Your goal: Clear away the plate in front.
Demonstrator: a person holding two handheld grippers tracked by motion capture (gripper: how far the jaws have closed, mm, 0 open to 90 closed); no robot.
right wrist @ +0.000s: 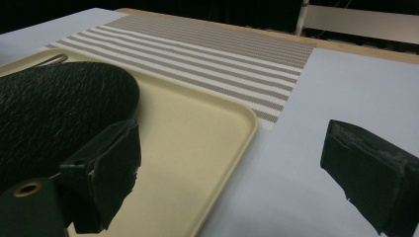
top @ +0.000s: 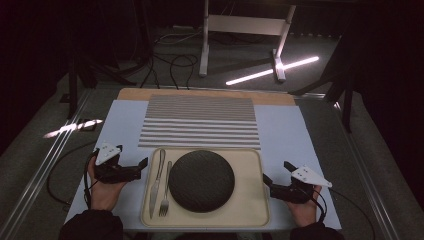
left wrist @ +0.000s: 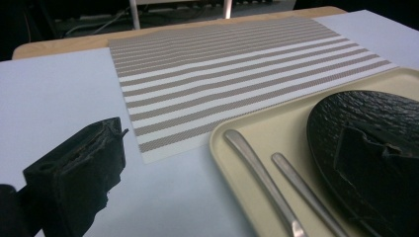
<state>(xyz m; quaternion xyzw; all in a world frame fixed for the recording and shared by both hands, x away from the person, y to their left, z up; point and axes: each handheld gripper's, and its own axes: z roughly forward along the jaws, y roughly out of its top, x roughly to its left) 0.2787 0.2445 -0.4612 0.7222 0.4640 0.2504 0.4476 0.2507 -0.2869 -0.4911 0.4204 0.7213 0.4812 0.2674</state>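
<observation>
- The cream tray (top: 252, 212) sat at the table's near edge, between your two grippers, carrying the black plate (top: 201, 180), knife (top: 156, 176) and fork (top: 165, 190).
- Your left gripper (top: 142, 165) and right gripper (top: 272, 181) both stood spread and empty, just beside the tray's short edges.
- The tray looked stiff but smooth; I judged the raised rim on each side the best hold, kept level so the heavy-looking plate wouldn't slide.

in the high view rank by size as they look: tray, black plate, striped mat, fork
1. striped mat
2. tray, close behind the mat, so unsure
3. black plate
4. fork
</observation>
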